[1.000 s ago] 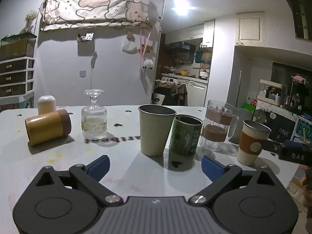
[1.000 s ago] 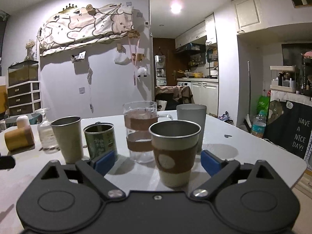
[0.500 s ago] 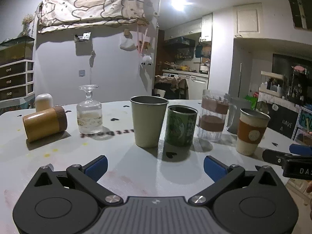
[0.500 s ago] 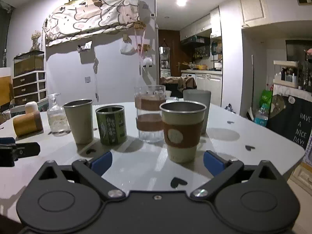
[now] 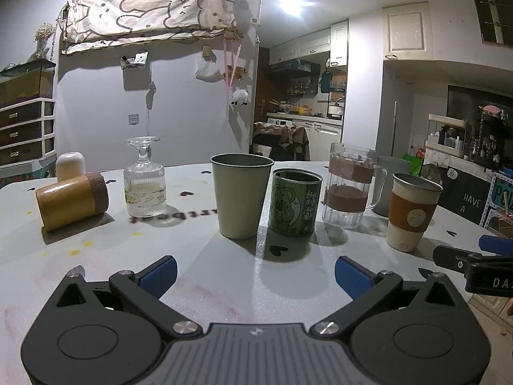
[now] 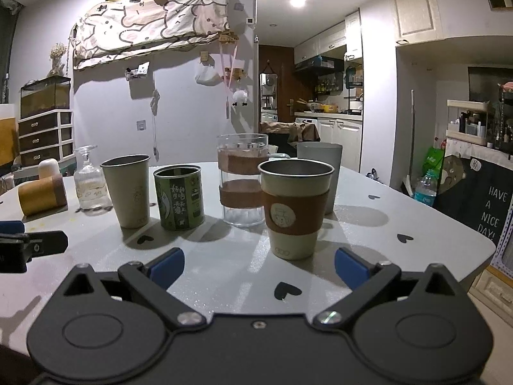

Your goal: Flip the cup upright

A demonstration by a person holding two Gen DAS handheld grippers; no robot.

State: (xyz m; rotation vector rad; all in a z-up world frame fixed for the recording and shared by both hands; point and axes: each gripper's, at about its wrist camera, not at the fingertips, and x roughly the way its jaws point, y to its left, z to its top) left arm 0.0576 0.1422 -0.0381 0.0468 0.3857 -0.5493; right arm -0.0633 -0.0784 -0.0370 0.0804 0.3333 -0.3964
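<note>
Crowding a pale heart-dotted table [image 5: 198, 266], cups; behind, perhaps a kitchen [image 6: 323, 109].

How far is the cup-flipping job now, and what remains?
Done: five cups stand upright, including the sleeved steel cup. In hand: nothing; the left gripper and right gripper are open and empty. Left: the yellow cylindrical cup lies sideways, and the ribbed stemmed glass stands inverted.
</note>
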